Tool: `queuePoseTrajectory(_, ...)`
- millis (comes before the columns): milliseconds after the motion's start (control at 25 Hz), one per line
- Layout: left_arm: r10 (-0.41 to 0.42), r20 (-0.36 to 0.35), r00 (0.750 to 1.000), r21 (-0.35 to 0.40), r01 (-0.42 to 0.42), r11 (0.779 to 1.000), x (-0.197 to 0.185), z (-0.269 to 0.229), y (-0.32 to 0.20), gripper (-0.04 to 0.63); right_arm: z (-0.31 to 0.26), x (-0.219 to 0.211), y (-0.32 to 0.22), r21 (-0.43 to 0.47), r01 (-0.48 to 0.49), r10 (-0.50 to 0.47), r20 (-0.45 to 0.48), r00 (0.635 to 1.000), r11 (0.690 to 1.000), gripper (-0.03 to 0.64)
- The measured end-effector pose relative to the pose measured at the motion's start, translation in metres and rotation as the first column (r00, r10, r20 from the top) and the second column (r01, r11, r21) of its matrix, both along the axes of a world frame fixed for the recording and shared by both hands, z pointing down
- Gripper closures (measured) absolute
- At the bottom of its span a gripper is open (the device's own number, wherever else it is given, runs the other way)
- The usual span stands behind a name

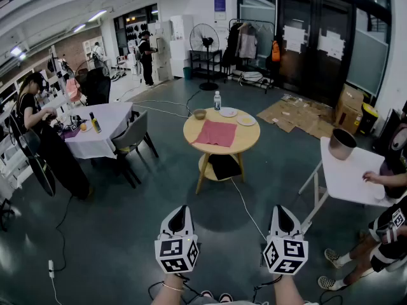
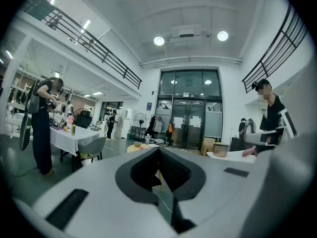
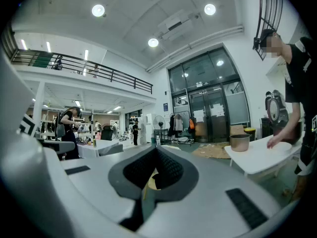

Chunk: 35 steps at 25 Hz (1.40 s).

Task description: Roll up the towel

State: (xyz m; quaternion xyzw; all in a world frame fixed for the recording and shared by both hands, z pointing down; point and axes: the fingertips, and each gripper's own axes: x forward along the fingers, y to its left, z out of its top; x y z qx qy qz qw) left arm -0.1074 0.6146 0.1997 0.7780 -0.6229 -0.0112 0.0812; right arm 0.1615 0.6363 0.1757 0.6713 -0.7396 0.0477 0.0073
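A red towel [image 1: 216, 133] lies flat and spread on a round wooden table [image 1: 241, 142] in the middle of the room, far ahead of me. Both grippers hang low at the near edge of the head view, well short of the table and pointing level toward it. My left gripper [image 1: 177, 216] is shut with nothing in it. My right gripper [image 1: 282, 216] is shut and empty too. In the left gripper view the closed jaws [image 2: 159, 153] fill the lower frame; the right gripper view shows its jaws [image 3: 156, 151] the same way.
On the round table stand a water bottle [image 1: 217, 100], a small bowl [image 1: 200, 114] and two plates [image 1: 237, 115]. A white folding table [image 1: 347, 174] with a pot [image 1: 342, 144] stands at right, a person beside it. A grey chair [image 1: 131, 138] and a clothed table [image 1: 103, 129] stand at left. Cables [image 1: 245, 208] cross the floor.
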Motion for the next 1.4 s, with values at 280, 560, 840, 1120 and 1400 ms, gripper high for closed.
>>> queuePoseTrajectory(280,-0.002,-0.005,1.0,-0.006,0.002,1.0,0.003,0.006,0.0,0.606,0.006,0.004,0.0,-0.009,-0.005,0.005,0.005,1.0,1.0,0.617)
queuePoseTrajectory(560,-0.048,-0.003,0.999,-0.013,0.048,0.999,-0.007,0.004,0.0,0.606,0.009,0.008,-0.003,-0.017,-0.032,0.032,0.011,0.999,0.999,0.615)
queuePoseTrajectory(840,-0.079,-0.001,0.997,0.007,0.079,0.997,-0.022,-0.002,0.0,0.604,0.004,0.001,-0.005,0.013,-0.01,0.01,0.006,1.0,1.0,0.484)
queuePoseTrajectory(1120,-0.103,0.004,0.995,0.043,0.103,0.994,-0.03,-0.009,-0.006,0.366,-0.004,0.011,-0.011,0.045,-0.047,0.048,-0.012,0.999,0.998,0.313)
queuePoseTrajectory(1400,-0.125,0.02,0.992,0.049,0.123,0.991,-0.04,-0.009,-0.012,0.093,-0.005,0.016,-0.013,0.055,-0.077,0.079,-0.042,0.996,0.995,0.171)
